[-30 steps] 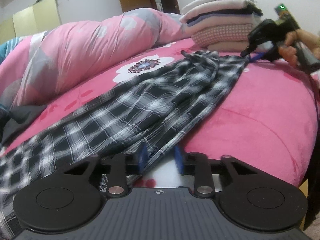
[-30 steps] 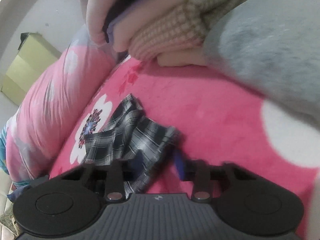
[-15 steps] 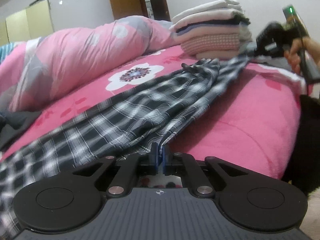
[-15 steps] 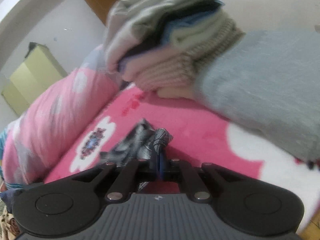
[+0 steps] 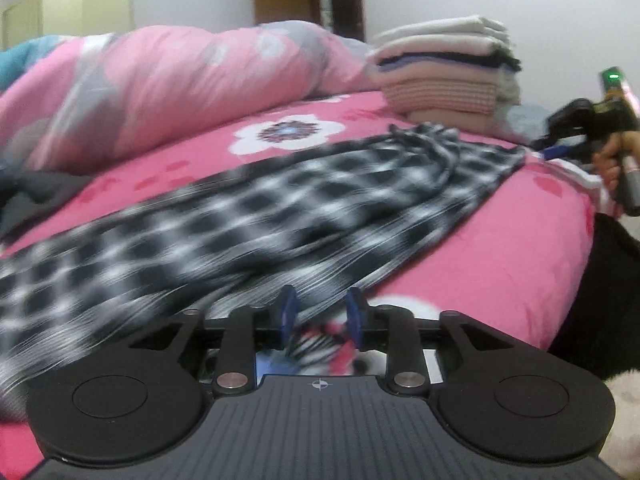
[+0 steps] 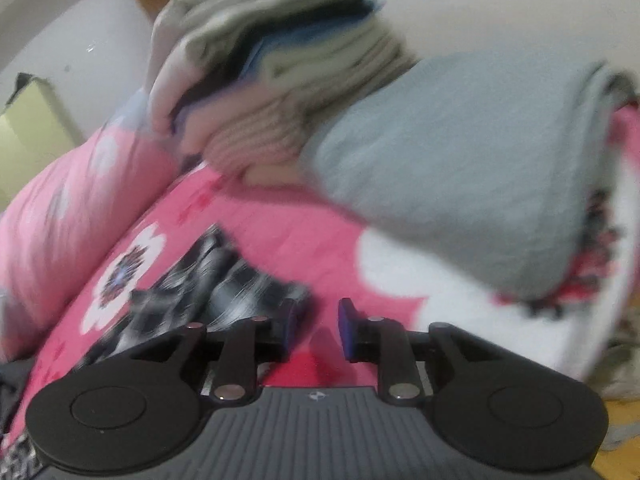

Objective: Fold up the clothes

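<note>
The left claw (image 5: 320,316) stands with its jaws spread; they have just been opening. The near edge of the plaid garment (image 5: 280,216) lies loosely between the pads, not pinched. The right claw (image 6: 318,326) is likewise spread, its jaws just opened, with only pink bed sheet (image 6: 280,236) between them; the garment's far end (image 6: 224,284) lies just beside its left pad.

The garment lies stretched lengthwise across the bed, from the left claw to the right claw. Judged from this layout, the step in hand is releasing the garment after pulling it straight.

To do this step well:
1. Clear both claws of the cloth without dragging it.
2. Check for bunching: the far end shows gathered folds, so flatten them before the next fold.

Farther back lie a rolled pink quilt (image 5: 168,92) and a stack of folded clothes (image 5: 448,68), with a grey folded piece (image 6: 460,184) beside it. No containers are in view.
</note>
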